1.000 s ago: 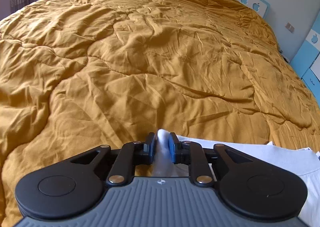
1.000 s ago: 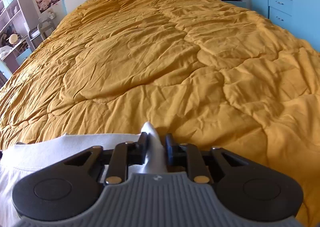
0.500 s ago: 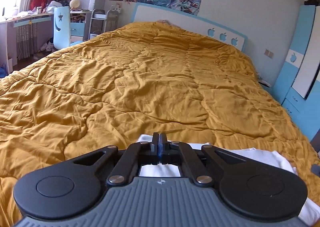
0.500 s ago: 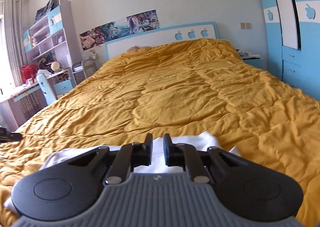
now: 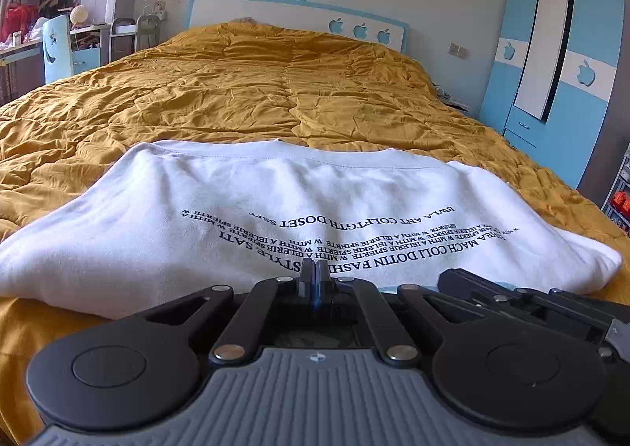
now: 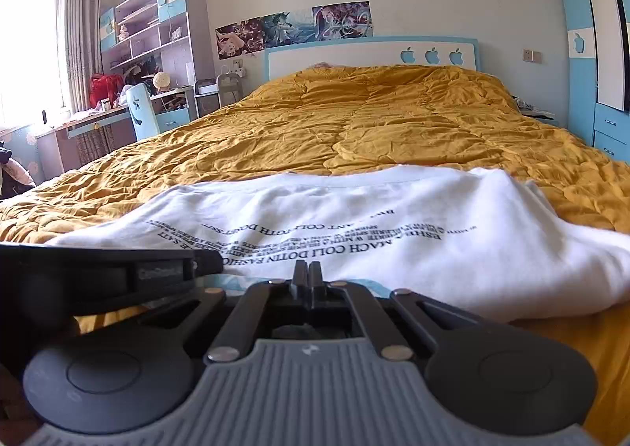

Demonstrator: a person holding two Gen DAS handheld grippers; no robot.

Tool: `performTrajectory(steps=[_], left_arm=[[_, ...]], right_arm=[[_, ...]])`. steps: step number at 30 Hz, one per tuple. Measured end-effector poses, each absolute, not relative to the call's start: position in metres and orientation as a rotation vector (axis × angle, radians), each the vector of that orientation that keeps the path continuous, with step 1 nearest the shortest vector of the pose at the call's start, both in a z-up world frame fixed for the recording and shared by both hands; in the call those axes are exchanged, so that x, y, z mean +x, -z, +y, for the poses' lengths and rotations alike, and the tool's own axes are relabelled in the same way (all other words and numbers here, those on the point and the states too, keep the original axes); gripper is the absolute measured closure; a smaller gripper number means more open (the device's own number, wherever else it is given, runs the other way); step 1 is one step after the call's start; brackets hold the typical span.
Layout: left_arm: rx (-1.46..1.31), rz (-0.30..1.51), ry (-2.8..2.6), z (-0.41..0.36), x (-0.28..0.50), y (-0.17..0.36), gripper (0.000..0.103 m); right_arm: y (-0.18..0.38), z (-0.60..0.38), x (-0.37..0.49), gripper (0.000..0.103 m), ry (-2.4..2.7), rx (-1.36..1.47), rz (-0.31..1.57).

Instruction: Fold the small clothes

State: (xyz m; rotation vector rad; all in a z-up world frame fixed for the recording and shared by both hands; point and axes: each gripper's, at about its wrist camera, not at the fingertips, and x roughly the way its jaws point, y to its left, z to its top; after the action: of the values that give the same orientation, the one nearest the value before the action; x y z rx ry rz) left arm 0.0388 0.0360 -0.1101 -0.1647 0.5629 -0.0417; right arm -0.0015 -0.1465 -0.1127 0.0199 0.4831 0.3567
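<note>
A white T-shirt (image 5: pixel 299 206) with dark upside-down lettering lies folded flat on the mustard quilt (image 5: pixel 244 91), seen too in the right wrist view as the same white T-shirt (image 6: pixel 393 225). My left gripper (image 5: pixel 315 272) is shut with nothing between its pads, pulled back just short of the shirt's near edge. My right gripper (image 6: pixel 308 274) is shut and empty as well, at that same near edge. Each gripper shows in the other's view: the right one (image 5: pixel 523 298) at lower right, the left one (image 6: pixel 118 272) at left.
The quilt (image 6: pixel 393 123) covers a wide bed with a white and blue headboard (image 6: pixel 370 52). A blue wardrobe (image 5: pixel 551 60) stands at the right. At the left are a desk with a chair (image 6: pixel 138 111) and shelves (image 6: pixel 145 24).
Both grippers let go of the shirt's white cloth, closed empty and drew back toward the near edge. The shirt now lies folded with its lettering in view.
</note>
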Motion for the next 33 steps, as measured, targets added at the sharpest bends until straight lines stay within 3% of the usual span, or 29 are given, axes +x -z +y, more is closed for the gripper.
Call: performTrajectory(steps=[11,19,26,33], left_arm=[[-0.253,0.494,-0.116,0.090,0.016,0.104,0.100],[-0.366,0.503,-0.276,0.151,0.010,0.114,0.100],[-0.430,0.450,-0.231,0.153,0.000,0.099,0.096],[-0.324,0.409,-0.046,0.104,0.002,0.064,0.096]], right_arm=[[0.121,-0.248,-0.003,0.103,-0.067,0.141,0.405],[0.117,-0.269,-0.003,0.103,0.078,0.166,0.387],[0.112,-0.297,-0.007,0.103,0.209,0.348,0.357],[0.078,-0.262,-0.012,0.103,0.061,0.322,0.280]])
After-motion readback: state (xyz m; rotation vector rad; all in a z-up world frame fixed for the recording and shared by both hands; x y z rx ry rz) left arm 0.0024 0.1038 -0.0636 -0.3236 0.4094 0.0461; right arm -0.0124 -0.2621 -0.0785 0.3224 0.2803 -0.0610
